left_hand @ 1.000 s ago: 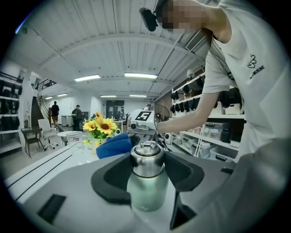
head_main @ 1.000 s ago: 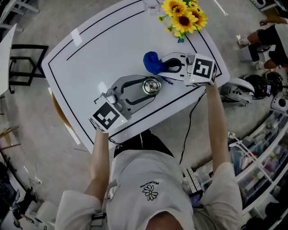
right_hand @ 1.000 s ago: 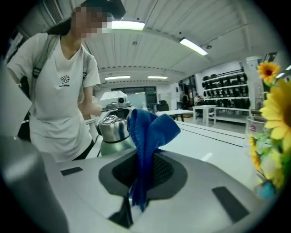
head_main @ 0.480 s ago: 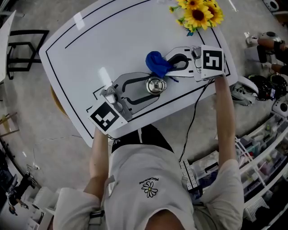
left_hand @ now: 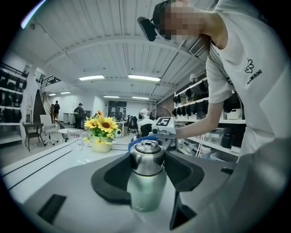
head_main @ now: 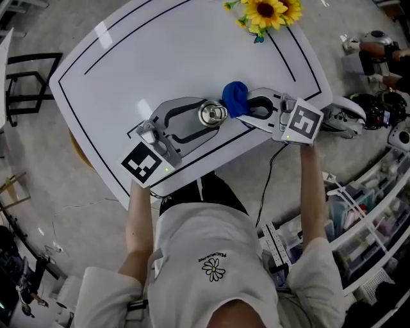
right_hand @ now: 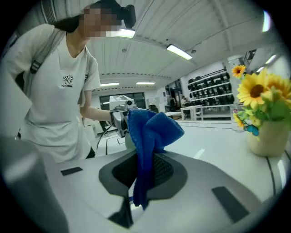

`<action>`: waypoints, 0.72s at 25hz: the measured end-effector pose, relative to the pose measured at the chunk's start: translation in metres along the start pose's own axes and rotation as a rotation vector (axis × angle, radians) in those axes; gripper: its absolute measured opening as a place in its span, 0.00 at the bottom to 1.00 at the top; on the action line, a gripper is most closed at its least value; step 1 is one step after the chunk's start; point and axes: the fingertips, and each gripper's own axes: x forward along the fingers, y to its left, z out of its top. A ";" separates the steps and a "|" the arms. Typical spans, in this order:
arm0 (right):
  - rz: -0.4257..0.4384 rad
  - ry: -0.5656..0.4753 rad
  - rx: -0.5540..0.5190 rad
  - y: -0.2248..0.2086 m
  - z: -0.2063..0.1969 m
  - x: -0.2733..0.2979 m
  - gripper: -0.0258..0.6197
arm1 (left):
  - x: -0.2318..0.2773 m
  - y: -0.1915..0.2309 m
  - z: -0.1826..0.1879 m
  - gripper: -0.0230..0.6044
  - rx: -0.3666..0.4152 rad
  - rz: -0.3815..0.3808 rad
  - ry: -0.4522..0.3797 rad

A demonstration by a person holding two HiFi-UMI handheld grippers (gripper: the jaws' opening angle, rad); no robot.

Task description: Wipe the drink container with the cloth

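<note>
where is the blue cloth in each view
Head view: blue cloth right of centre, in the right gripper, beside the bottle.
Left gripper view: blue sliver behind the bottle's cap.
Right gripper view: centre, hanging between the jaws.
Shared landmark: sunflowers, in all three.

cloth [head_main: 235,98]: blue | drink container [left_hand: 145,189]: silver above, seemingly pale green below | sunflowers [head_main: 266,11]: yellow
</note>
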 end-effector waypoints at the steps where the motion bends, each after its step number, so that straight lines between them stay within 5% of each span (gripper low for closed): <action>1: -0.058 -0.011 0.010 0.004 -0.001 0.000 0.10 | -0.001 0.000 0.000 0.40 -0.001 0.002 -0.002; 8: -0.330 -0.059 0.069 0.043 -0.007 0.009 0.10 | -0.001 -0.001 0.001 0.39 -0.023 0.011 -0.015; 18: -0.455 -0.127 0.141 0.059 -0.005 0.034 0.10 | 0.001 0.000 -0.001 0.39 -0.018 0.000 -0.031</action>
